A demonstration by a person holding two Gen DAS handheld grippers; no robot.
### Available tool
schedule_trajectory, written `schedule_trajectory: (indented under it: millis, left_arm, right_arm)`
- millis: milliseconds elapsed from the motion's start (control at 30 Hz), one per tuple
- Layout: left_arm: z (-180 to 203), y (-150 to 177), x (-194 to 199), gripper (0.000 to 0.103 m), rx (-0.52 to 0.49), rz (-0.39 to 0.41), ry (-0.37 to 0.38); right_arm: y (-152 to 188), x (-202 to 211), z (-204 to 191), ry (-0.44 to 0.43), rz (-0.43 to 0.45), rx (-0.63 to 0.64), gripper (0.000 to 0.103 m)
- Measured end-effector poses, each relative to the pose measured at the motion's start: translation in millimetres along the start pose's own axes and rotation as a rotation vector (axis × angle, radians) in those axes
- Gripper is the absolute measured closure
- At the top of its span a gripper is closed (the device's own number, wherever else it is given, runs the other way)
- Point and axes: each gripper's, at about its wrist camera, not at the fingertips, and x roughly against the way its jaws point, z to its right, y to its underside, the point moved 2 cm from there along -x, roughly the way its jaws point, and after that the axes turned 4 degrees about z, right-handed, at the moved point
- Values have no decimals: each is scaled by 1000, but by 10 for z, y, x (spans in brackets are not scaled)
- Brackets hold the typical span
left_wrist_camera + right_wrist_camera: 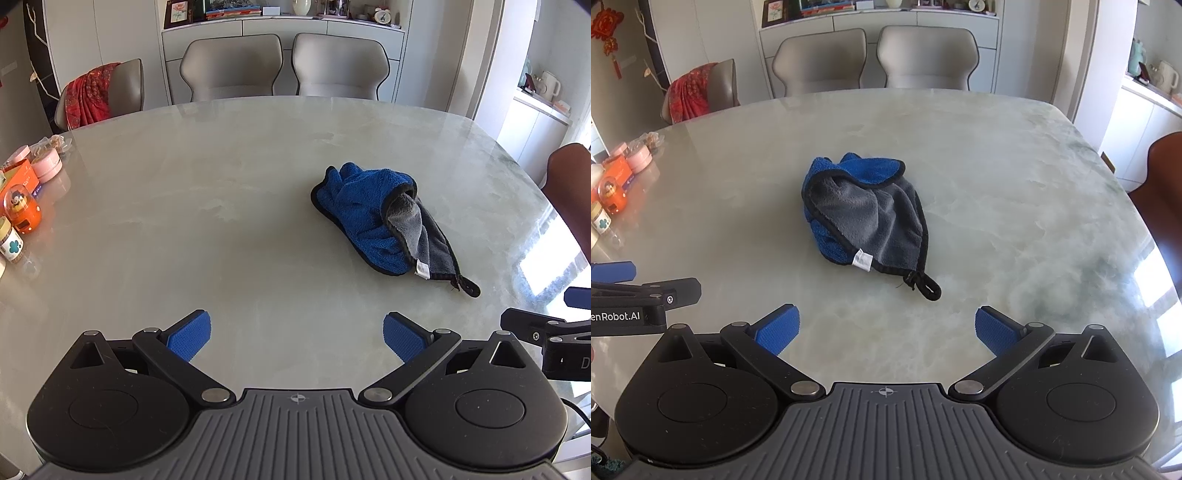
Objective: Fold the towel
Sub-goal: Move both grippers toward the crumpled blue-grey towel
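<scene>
The left gripper (296,338) is being held above the near edge of the tabletop (221,229), with its blue-padded fingers (189,336) spread wide and released, nothing lying between them. The right gripper (886,334) is being held in the same manner, its fingers (993,334) likewise released and gripping nothing. The towel (373,221) is lying crumpled in a loose heap on the tabletop, ahead of the left fingers and off to their right side, well apart from the tips. In the right wrist view the towel (864,214) is being seen ahead of the right fingers and slightly toward the left finger, also apart from both pads. Its blue face is being shown on the far and left portions, while the grey face is being turned upward on the near portion; a black binding is running around the edge. A white label (861,260) is being displayed at the near hem, and a black hanging loop (929,288) is lying on the tabletop at the corner nearest the right fingers. Part of the right gripper is being seen at the right margin of the left wrist view. Small containers (22,199) are standing far to the left of the left fingers, and two grey chairs (284,66) are standing beyond the far side.
</scene>
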Motion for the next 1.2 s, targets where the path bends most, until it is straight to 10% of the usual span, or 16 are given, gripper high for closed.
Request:
schedule_trajectory:
  millis: [1200]
  left_arm:
    - [144,86,-286,1,0,-28,-6]
  right_arm:
    - [39,-109,4,11,-30,5,0]
